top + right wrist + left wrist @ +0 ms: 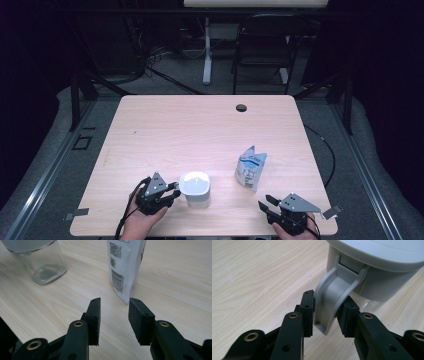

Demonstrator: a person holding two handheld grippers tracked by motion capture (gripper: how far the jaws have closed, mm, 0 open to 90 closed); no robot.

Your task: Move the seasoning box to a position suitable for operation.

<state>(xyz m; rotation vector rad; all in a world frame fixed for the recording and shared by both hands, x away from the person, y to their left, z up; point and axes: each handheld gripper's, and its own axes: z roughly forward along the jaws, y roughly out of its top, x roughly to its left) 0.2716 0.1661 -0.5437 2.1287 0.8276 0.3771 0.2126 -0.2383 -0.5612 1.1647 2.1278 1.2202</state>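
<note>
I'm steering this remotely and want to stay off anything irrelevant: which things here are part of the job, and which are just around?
In the job:
- container, clear with a grey lid
- its lid latch, between the left gripper pads
- white pouch, ahead of the open right gripper

Just around:
- folding chair behind the table
- cable hole in the tabletop

The jar (195,189) stands near the table's (200,130) front edge; the bag (251,167) stands to its right, slightly farther back.
</note>
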